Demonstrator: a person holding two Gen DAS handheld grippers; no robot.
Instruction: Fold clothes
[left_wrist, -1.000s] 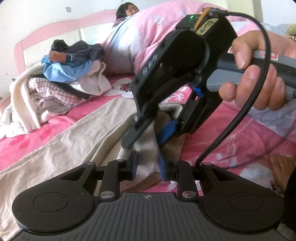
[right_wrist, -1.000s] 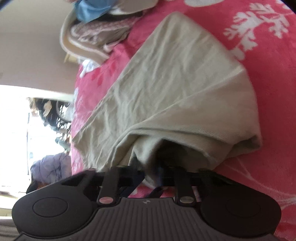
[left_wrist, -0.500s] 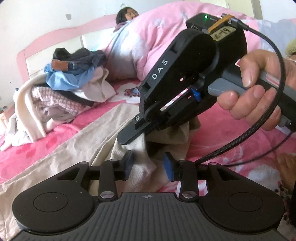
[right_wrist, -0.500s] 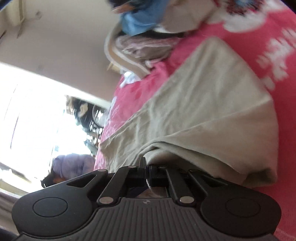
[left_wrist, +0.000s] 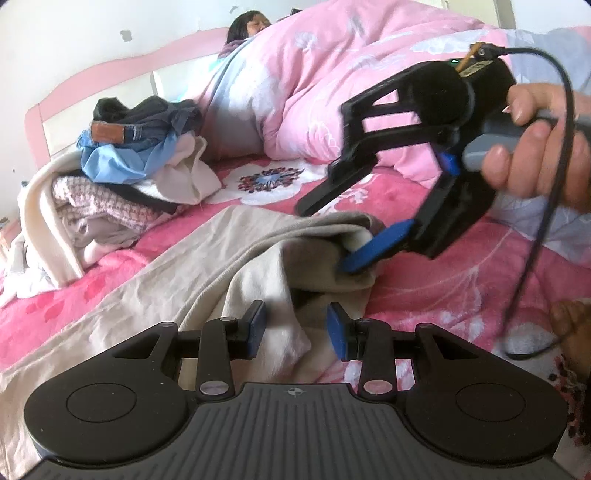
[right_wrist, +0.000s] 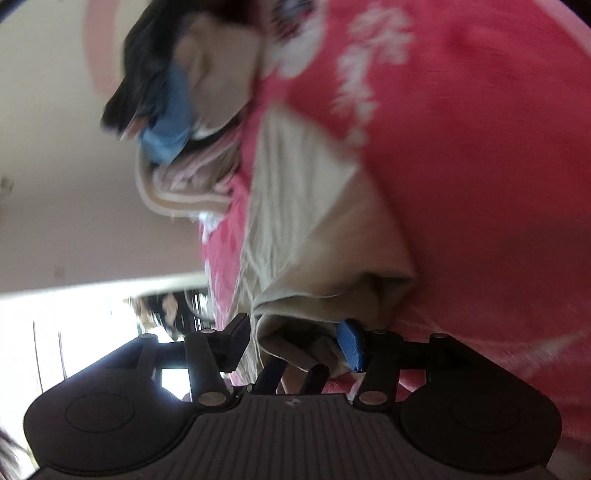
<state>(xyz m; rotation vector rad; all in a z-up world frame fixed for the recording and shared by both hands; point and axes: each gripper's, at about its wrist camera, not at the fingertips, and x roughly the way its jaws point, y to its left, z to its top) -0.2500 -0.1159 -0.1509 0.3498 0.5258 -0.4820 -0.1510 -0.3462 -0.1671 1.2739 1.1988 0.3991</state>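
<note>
A beige garment (left_wrist: 207, 258) lies stretched across the pink bed sheet (left_wrist: 443, 280), its near end folded over into a thick bunch. My left gripper (left_wrist: 295, 328) is open just above the bunch, a flap of cloth lying loosely between its blue pads. A hand holds my right gripper (left_wrist: 325, 240) to the right. It is open, with its blue finger (left_wrist: 376, 247) against the folded edge and its black finger above. The blurred right wrist view shows the beige garment (right_wrist: 314, 221) reaching between the spread fingers of the right gripper (right_wrist: 295, 339).
A heap of unfolded clothes (left_wrist: 122, 177) sits at the back left by the pink headboard (left_wrist: 110, 74). A person lies under a pink quilt (left_wrist: 332, 92) at the back. The right gripper's cable (left_wrist: 535, 240) hangs at the right. A bright window (right_wrist: 74, 332) shows at the left.
Both grippers have opened and let go of the beige cloth. The right gripper has swung to the right, and the folded end now rests on the bed.
</note>
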